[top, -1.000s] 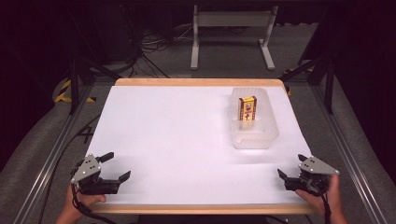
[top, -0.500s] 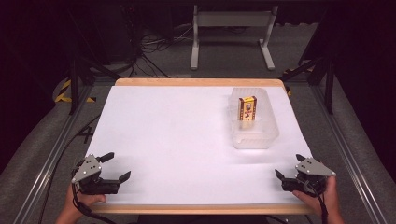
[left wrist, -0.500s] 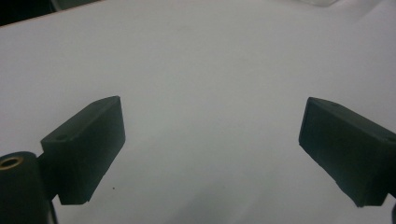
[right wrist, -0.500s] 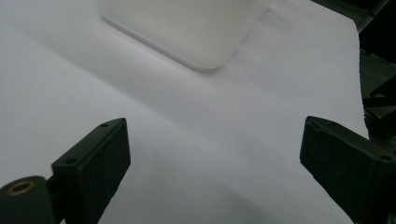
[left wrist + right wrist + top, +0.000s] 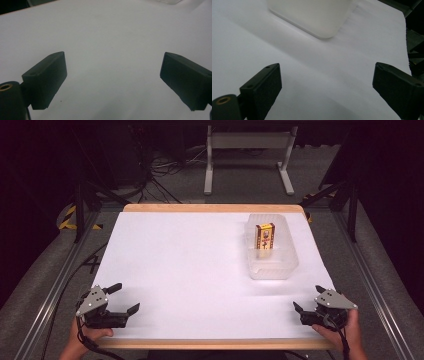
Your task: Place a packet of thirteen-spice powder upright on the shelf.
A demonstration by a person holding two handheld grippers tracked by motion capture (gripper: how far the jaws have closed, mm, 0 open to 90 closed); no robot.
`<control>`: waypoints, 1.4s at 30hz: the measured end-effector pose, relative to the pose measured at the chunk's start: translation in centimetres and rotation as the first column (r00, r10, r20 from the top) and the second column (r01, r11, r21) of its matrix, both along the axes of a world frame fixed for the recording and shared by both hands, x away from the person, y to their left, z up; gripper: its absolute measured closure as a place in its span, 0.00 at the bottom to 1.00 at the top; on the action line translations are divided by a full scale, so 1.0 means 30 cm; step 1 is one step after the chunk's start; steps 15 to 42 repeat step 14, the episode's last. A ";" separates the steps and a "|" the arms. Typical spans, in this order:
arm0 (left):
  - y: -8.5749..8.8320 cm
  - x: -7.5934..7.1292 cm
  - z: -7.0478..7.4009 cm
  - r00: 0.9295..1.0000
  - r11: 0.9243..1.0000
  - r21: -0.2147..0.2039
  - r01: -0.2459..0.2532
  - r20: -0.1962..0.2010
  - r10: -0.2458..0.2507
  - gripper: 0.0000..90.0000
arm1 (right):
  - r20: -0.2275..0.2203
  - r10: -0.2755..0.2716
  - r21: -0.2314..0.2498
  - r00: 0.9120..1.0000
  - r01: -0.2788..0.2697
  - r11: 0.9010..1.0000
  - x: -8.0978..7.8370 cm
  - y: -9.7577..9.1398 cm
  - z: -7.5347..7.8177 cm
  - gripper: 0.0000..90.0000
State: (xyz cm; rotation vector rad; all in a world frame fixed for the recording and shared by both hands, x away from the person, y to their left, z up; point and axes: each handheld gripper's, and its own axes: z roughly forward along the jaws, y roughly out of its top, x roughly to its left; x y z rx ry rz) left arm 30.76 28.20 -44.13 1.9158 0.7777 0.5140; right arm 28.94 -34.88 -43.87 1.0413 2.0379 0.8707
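Right tool (image 5: 307, 305) has slid back toward the surface's (image 5: 190, 265) near edge, jaws spread, empty; left tool (image 5: 124, 298) is released too. The box (image 5: 264, 238) stands in the tub (image 5: 272, 267), well apart, looks placed.

The one obstacle on the counter (image 5: 190, 270) is the clear tub (image 5: 272, 267) at its far right, with a yellow box (image 5: 265, 236) standing inside against its far wall; everything to the left of the tub is bare white surface, open for a pass. Between the tub and the right gripper (image 5: 306, 301) lies an unblocked strip; the left gripper (image 5: 125, 299), fingers spread, sits well apart from the tub.
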 end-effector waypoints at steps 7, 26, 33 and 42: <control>-0.002 0.005 0.001 1.000 1.000 -0.003 0.000 0.000 0.000 0.09 | 0.002 0.000 0.006 1.000 0.000 1.000 -0.001 0.000 0.001 0.10; -0.011 0.012 0.002 1.000 1.000 -0.002 0.007 0.000 -0.007 0.09 | 0.000 0.000 0.007 1.000 0.000 1.000 -0.007 0.002 -0.002 0.10; -0.011 0.012 0.002 1.000 1.000 -0.002 0.007 0.000 -0.007 0.09 | 0.000 0.000 0.007 1.000 0.000 1.000 -0.007 0.002 -0.002 0.10; -0.011 0.012 0.002 1.000 1.000 -0.002 0.007 0.000 -0.007 0.09 | 0.000 0.000 0.007 1.000 0.000 1.000 -0.007 0.002 -0.002 0.10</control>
